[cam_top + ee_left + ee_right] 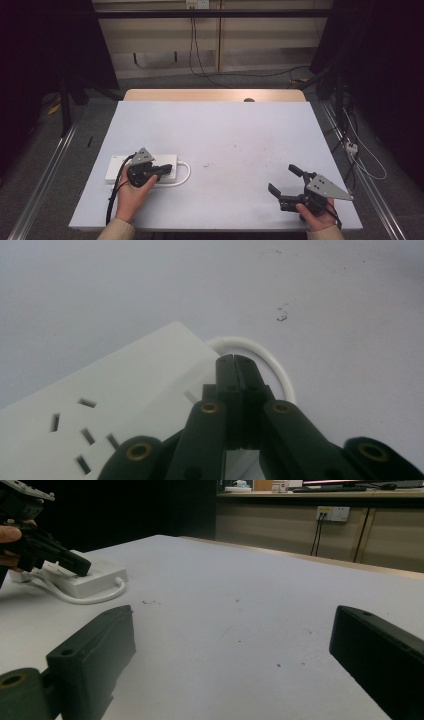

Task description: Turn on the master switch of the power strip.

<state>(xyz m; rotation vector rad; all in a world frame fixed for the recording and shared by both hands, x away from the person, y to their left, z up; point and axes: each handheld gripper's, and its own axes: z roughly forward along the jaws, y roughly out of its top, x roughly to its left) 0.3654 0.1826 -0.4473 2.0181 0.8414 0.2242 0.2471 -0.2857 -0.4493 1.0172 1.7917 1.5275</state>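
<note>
White power strip lies flat at the table's near-left, its white cord looping off the right end. Left gripper sits over that right end, jaws pressed fully together, nothing between them, tips on or just above the strip. Right gripper rests near-right, well apart, jaws wide and empty.

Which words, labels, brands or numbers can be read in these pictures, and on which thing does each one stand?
No text can be read.
White power strip: plain top, socket slots, no print visible.
Wall socket plate: too small to show any marking.
Table: dark specks, no writing.
</note>
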